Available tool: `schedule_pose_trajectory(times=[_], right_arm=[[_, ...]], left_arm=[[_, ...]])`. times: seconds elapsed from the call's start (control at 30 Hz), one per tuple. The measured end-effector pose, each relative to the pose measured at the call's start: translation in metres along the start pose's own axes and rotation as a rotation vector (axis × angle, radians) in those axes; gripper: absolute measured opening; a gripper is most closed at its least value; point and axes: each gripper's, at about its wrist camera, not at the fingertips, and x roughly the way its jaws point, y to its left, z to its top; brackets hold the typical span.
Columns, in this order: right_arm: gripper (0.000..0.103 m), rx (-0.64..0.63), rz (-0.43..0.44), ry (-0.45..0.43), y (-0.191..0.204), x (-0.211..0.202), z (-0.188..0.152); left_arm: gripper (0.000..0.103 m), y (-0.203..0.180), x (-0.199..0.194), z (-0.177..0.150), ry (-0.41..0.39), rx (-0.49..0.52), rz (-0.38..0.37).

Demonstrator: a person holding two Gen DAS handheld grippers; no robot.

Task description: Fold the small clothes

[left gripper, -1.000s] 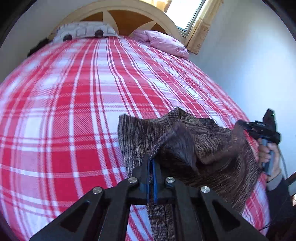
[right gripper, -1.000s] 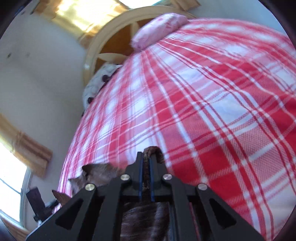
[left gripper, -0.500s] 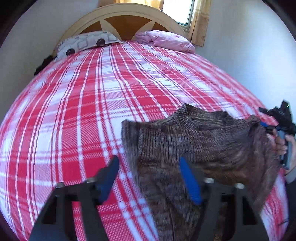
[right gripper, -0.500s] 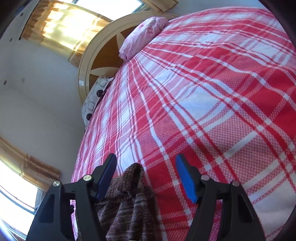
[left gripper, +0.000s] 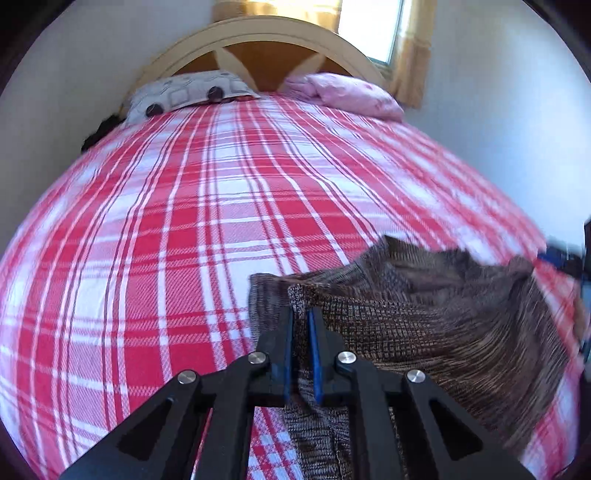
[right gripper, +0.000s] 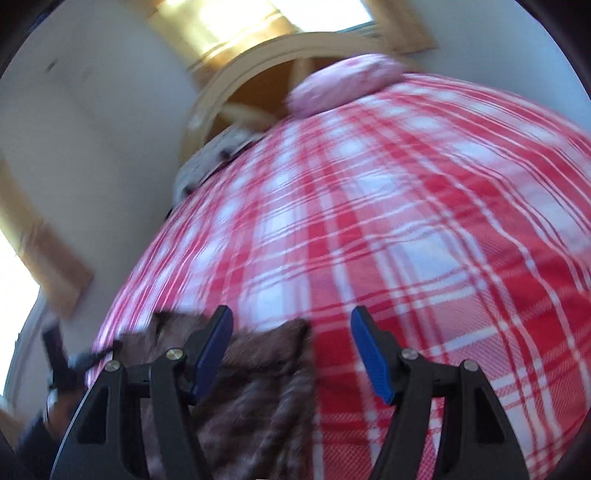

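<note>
Left wrist: pillows beyond garment.

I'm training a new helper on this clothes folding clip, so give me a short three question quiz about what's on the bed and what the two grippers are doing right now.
1. True or false: the left gripper is shut on the brown knit garment.
2. Which describes the right gripper? A) clamped on the garment B) jaws apart, nothing pinched C) gripping the pink pillow
3. Fill in: the garment lies on a red and white ____ bedspread.

Key
1. True: the blue pads pinch a fold of the knit.
2. B: its jaws stand wide apart, with the garment lying beside and under its left finger.
3. Plaid. The pink pillow sits untouched by the headboard.
</note>
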Motion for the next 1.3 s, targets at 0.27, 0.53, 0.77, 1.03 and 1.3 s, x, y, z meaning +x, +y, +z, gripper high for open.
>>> schedule_pose_trajectory(times=[0.27, 0.53, 0.77, 1.03, 1.3], right_arm=[[0.063, -0.137, -0.273, 0.066, 0.035, 0.053, -0.007], [0.069, 0.253, -0.326, -0.090, -0.045, 0.014, -0.005], [0.073, 0.171, -0.365, -0.094, -0.025, 0.015, -0.006], [0.073, 0.151, -0.361, -0.127, -0.004, -0.016, -0.024], [0.073, 0.051, -0.329, -0.078, 0.053, -0.048, -0.085]], left_arm=[[0.008, 0.010, 0.005, -0.007, -0.023, -0.058, 0.039], [0.008, 0.015, -0.005, -0.006, -0.110, -0.112, 0.078], [0.010, 0.020, 0.019, -0.018, -0.003, -0.090, 0.124], [0.029, 0.009, -0.029, -0.036, -0.003, -0.071, 0.123], [0.033, -0.020, -0.066, -0.105, 0.092, -0.026, 0.054]])
